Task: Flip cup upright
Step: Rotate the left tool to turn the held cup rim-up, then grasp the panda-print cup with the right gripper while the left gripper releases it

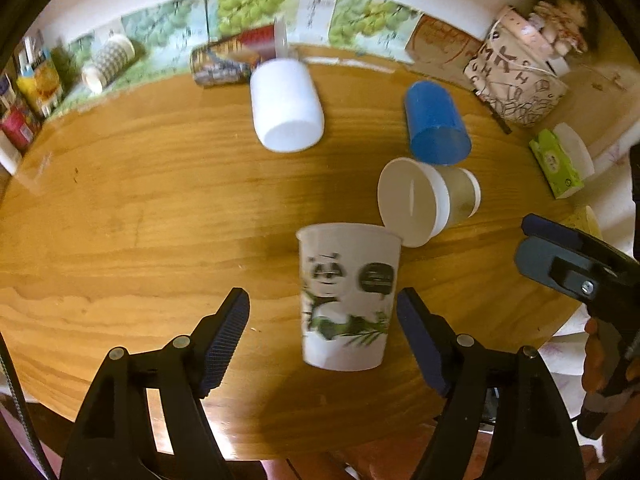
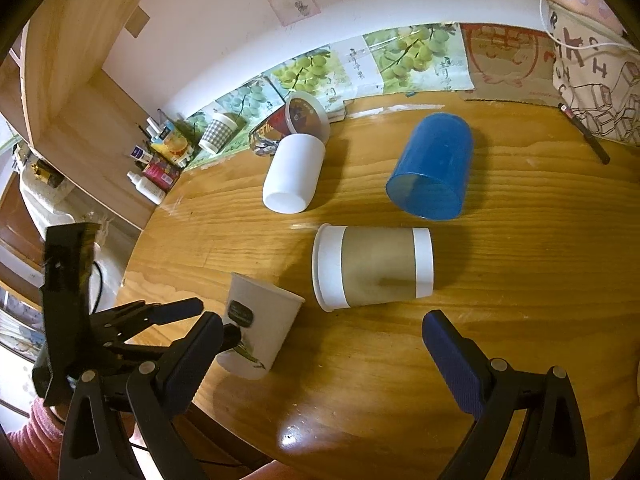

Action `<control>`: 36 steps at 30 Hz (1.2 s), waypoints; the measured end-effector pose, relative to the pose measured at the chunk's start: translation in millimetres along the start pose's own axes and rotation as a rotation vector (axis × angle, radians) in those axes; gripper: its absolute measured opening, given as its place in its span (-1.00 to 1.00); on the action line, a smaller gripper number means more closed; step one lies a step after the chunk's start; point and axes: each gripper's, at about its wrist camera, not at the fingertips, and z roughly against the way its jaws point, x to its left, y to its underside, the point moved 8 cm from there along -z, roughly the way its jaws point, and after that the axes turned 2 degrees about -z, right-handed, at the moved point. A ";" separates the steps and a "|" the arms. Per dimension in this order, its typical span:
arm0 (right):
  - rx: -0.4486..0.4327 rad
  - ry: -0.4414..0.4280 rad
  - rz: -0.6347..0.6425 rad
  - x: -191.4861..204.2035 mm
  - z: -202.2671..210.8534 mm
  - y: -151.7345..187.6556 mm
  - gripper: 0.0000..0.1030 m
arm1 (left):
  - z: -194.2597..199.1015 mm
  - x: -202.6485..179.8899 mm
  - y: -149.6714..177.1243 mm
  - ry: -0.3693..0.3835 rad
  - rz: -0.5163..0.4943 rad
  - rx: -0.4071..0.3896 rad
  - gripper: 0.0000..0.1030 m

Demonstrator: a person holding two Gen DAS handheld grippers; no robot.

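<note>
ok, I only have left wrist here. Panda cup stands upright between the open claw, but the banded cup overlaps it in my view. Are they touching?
Observer: No. From the right wrist, a thin strip of table shows between the panda cup and the rim of the banded cup.
Operator: Right claw, open or shut? I only see it side-on.
Observer: Open. The right claw is spread wide with nothing between its fingers.
Operator: What's behind the white cup? It's blurred for me.
Observer: A round tub tipped on its side, its lidded face turned toward the right camera.
</note>
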 end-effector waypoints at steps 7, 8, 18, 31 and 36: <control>-0.025 0.028 -0.033 12.6 -1.6 3.8 0.94 | 15.3 6.0 1.5 0.000 -0.093 -0.063 0.54; -0.026 0.034 -0.042 14.5 -3.0 5.0 0.94 | 18.1 9.0 1.9 -0.002 -0.104 -0.072 0.54; -0.036 0.077 -0.151 35.6 -22.3 17.0 0.94 | 48.1 33.7 -1.4 -0.072 -0.230 -0.245 0.54; -0.038 0.222 -0.290 35.8 -57.1 27.9 0.94 | 97.8 73.6 -0.9 -0.081 -0.204 -0.472 0.54; -0.045 0.268 -0.350 26.3 -67.0 30.4 0.95 | 107.9 81.9 2.9 -0.052 -0.228 -0.497 0.54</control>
